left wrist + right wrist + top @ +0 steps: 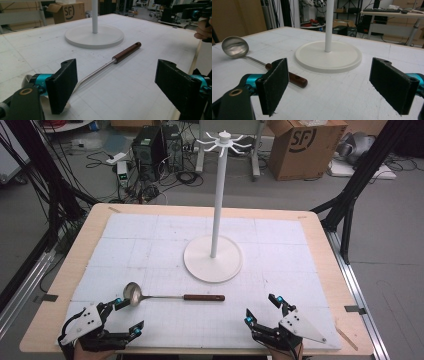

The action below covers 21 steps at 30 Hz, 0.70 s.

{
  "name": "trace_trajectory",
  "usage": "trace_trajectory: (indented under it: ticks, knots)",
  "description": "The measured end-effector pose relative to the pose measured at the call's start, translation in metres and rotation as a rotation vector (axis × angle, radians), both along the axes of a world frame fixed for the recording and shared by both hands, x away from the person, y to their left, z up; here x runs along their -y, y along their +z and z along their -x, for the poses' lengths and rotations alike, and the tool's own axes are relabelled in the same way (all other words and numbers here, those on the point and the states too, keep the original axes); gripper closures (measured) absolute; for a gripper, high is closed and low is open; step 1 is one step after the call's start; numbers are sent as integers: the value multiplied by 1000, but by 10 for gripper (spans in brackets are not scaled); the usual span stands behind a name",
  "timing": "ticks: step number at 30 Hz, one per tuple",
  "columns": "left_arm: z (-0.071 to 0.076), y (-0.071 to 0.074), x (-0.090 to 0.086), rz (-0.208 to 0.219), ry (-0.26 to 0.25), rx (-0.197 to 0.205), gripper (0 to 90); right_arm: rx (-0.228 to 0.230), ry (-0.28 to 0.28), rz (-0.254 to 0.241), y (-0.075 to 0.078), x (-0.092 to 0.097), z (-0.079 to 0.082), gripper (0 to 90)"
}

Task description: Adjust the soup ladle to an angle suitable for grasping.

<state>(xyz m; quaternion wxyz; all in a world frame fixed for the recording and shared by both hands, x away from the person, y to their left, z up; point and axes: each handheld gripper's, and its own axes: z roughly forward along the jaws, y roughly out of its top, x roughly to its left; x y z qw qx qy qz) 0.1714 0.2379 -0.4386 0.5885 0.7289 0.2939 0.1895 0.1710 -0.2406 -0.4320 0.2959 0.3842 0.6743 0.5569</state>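
A metal ladle (132, 293) with a brown handle (204, 297) lies flat on the white mat, bowl to the left. My left gripper (127, 316) stands open at the near left, one jaw close beside the bowl. In the left gripper view the ladle's shaft (97, 71) runs out from behind the left jaw, and nothing lies between the jaws of the left gripper (117, 87). My right gripper (262, 310) is open at the near right, short of the handle's end. The right gripper view shows the ladle bowl (235, 46) far left and the handle (297, 80) behind the left jaw of the right gripper (332, 85).
A white stand (216, 210) with a round base (213, 258) and a ring of hooks (224, 142) on top rises mid-table, behind the ladle. The white mat (150, 240) covers a wooden table (80, 245). Boxes, cables and equipment lie on the floor beyond.
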Motion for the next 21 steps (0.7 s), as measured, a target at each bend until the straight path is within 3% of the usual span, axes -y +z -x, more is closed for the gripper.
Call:
trace_trajectory:
  ticks: [4, 8, 10, 15, 16, 21]
  knots:
    - [3, 3, 2, 3, -16, 9, 208, 1, 5, 0, 0, -1, 0, 148]
    - [4, 4, 6, -4, -35, 6, 283, 0, 4, 1, 0, -1, 0, 149]
    - [5, 6, 9, -19, -31, 13, 450, 4, 6, 0, 0, -1, -1, 149]
    - [7, 13, 22, -48, -77, 23, 575, -3, 6, 3, 0, -2, -2, 149]
    - [7, 15, 25, -52, -93, 23, 659, -4, 9, 4, 0, -3, -2, 149]
    - [2, 22, 36, -62, -151, 9, 852, 0, 10, 1, 0, -2, -1, 148]
